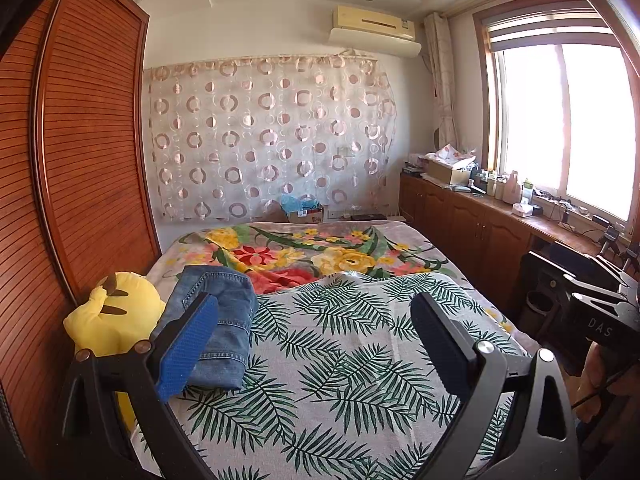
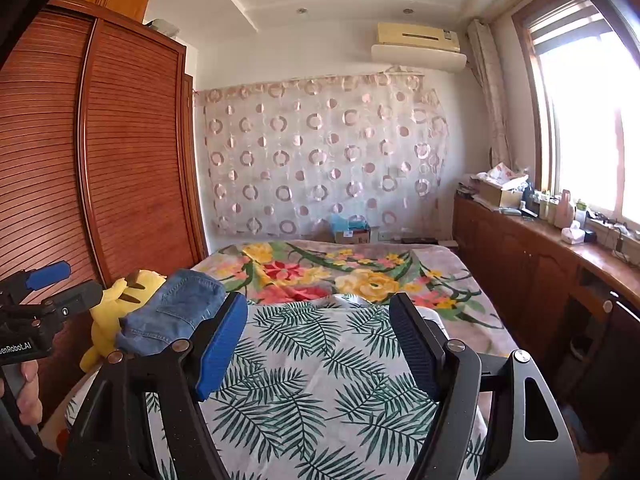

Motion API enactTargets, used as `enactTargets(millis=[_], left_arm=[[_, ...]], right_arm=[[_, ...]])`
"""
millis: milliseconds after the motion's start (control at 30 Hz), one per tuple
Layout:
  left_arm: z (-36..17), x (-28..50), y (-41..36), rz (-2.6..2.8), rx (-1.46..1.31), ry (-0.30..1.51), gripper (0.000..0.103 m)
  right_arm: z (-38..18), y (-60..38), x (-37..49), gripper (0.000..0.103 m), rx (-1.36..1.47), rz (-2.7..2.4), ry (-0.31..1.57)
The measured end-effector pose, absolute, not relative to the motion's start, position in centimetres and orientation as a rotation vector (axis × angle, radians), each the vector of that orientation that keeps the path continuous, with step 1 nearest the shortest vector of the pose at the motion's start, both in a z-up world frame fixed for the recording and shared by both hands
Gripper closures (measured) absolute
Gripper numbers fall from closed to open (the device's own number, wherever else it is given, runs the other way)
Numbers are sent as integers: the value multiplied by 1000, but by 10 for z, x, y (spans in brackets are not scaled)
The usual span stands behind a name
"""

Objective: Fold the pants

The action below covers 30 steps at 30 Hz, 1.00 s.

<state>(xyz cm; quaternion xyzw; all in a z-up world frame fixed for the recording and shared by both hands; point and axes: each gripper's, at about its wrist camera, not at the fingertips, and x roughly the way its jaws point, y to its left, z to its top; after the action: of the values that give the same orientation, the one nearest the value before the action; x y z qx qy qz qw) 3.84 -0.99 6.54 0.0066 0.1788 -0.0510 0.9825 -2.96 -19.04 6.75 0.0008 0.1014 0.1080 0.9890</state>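
Folded blue denim pants (image 1: 218, 320) lie on the left side of the bed, on the leaf-print cloth (image 1: 340, 360); they show again as denim pants (image 2: 176, 312) in the right wrist view. My left gripper (image 1: 316, 320) hovers above the cloth with its fingers wide apart and nothing between them, the pants just behind its blue left pad (image 1: 188, 348). My right gripper (image 2: 318, 332) also stands open and empty above the cloth, to the right of the pants. Neither touches the denim.
A yellow plush toy (image 1: 116, 316) sits against the wooden wardrobe (image 1: 72, 160) beside the pants. A floral blanket (image 1: 304, 256) covers the far half of the bed. Cluttered wooden cabinets (image 1: 480, 224) run along the right under the window. A hand (image 2: 24, 396) holds the left gripper's handle.
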Motion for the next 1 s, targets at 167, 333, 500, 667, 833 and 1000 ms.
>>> enactTargets(millis=[167,333,500,667,833,1000], left_arm=[[65,39,-10,-102,15,360,6],[65,38,-10,-103,15,360,6],[66,37,-9,-105,14,357,6],[66,36,-9,-104,15,358,6],[65,36,-8,-103,15,358,6],[65,36,-8,-105,15,358,6]], right_arm=[[68,-190,-30,28,0,220,205],[68,-191,-30,28,0,220,204],[67,-189,-31,28,0,219,204],[68,-188,-31,28,-2,217,204],[67,-189,-31,28,1,217,203],[68,-189,-32,28,5,216,203]])
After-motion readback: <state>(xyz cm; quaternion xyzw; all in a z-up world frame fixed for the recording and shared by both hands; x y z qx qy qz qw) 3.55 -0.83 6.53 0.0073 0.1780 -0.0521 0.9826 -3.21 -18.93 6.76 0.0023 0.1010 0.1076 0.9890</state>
